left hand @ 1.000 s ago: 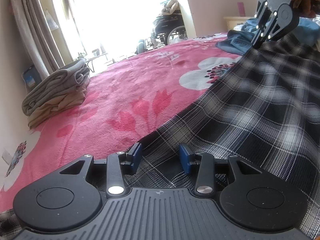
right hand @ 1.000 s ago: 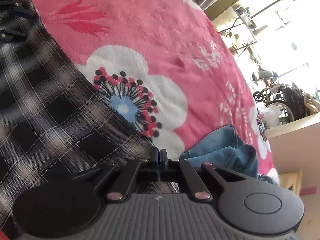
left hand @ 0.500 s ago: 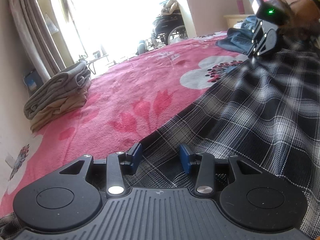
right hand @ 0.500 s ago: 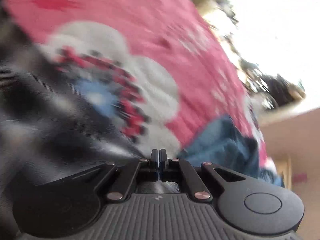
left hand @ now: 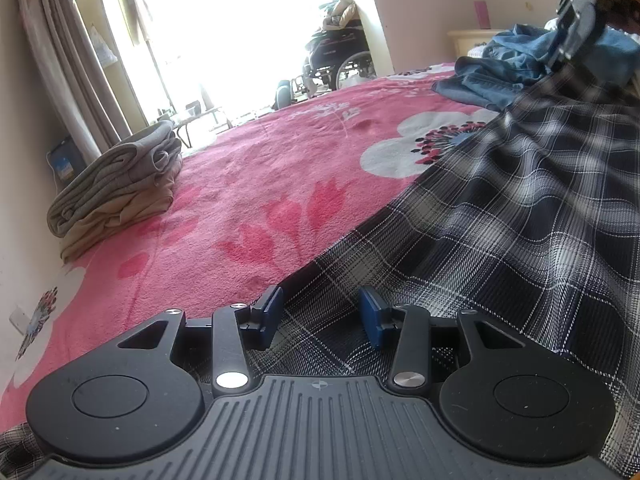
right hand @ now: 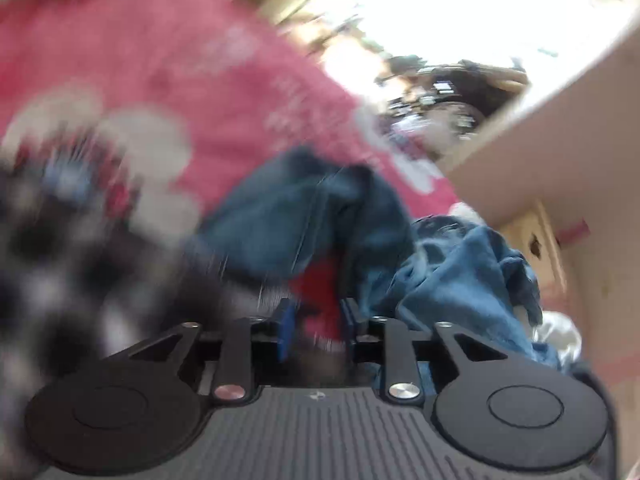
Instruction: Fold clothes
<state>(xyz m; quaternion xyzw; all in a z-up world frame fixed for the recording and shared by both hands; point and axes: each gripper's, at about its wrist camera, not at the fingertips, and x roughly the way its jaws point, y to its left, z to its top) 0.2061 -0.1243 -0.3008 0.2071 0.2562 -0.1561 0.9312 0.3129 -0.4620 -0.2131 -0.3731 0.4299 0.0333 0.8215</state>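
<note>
Currently on my screens, listed in turn.

Left gripper [left hand: 320, 316]: jaws spread, blue pads apart, resting low over the near edge of the plaid shirt [left hand: 500, 216]. Cloth lies between and beneath the pads, but I see no pinch on it.

Right gripper [right hand: 314, 326]: jaws parted, nothing clamped between them. Its view is badly blurred; I make out pink blanket and blue cloth ahead of the pads. From the left wrist view its body [left hand: 576, 20] sits at the far upper corner, above the shirt's far end.

Plaid shirt: black-and-white check, spread across the pink floral blanket [left hand: 248, 184] with its long edge running diagonally from the left pads toward the far corner. Rippled, not flat.

Denim pile [left hand: 508, 68]: loose and crumpled, beyond the shirt.

Folded stack [left hand: 116, 188]: grey over tan garments, set near the wall, well apart from the shirt.

Step in hand, as I judge it: the plaid shirt is laid out with both tools unloaded, which fits either arranging it for a fold or letting go after one. The next grip would call for a clean pinch on an edge, taking one layer only, with the blanket pile kept out of the pads.
</note>
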